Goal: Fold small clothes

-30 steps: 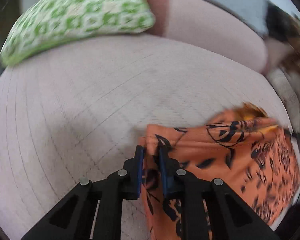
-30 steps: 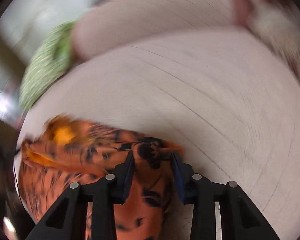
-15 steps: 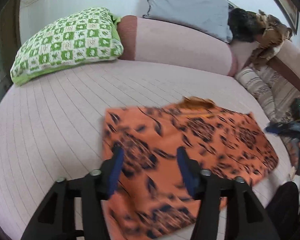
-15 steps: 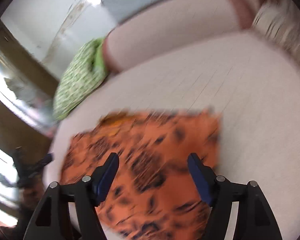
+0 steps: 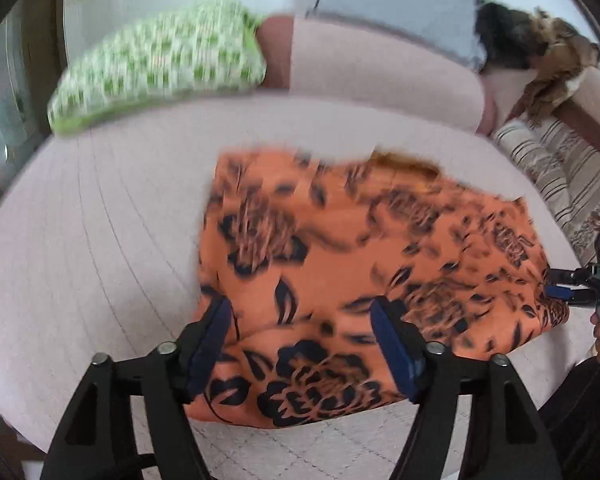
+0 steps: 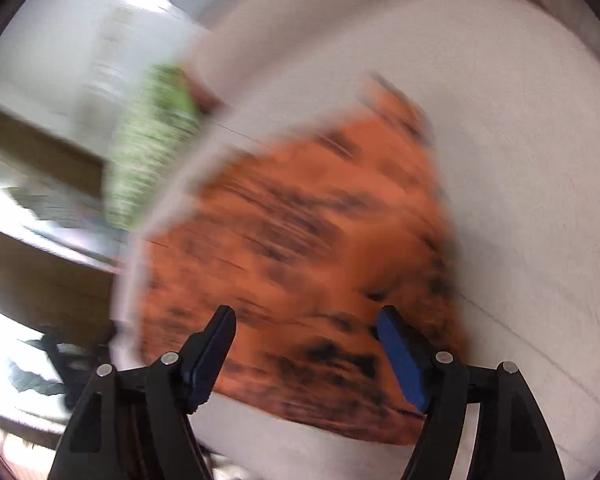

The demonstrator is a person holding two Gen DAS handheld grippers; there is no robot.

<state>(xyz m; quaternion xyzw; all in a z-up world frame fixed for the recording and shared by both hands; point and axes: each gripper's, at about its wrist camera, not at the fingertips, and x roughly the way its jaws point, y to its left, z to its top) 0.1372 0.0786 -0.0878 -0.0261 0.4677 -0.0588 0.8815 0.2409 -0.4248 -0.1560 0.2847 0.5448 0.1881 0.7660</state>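
From my left gripper (image 5: 300, 344), jaws opening and empty, the orange garment (image 5: 360, 272) lies flat on the sofa seat (image 5: 100, 240); my right gripper (image 5: 568, 292) is cut off at its right edge. From my right gripper (image 6: 306, 344), jaws closing on nothing, blur smears the garment (image 6: 308, 232).

Left claw (image 5: 300, 336) angled down, jaws opening, nothing gripped. Right claw (image 6: 306, 344) angled down, jaws closing, nothing gripped.

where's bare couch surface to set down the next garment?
Free: seat left of the orange cloth, below the green pillow; also the strip between cloth and backrest. Crowded: right edge, by the striped cushion and right tongs.
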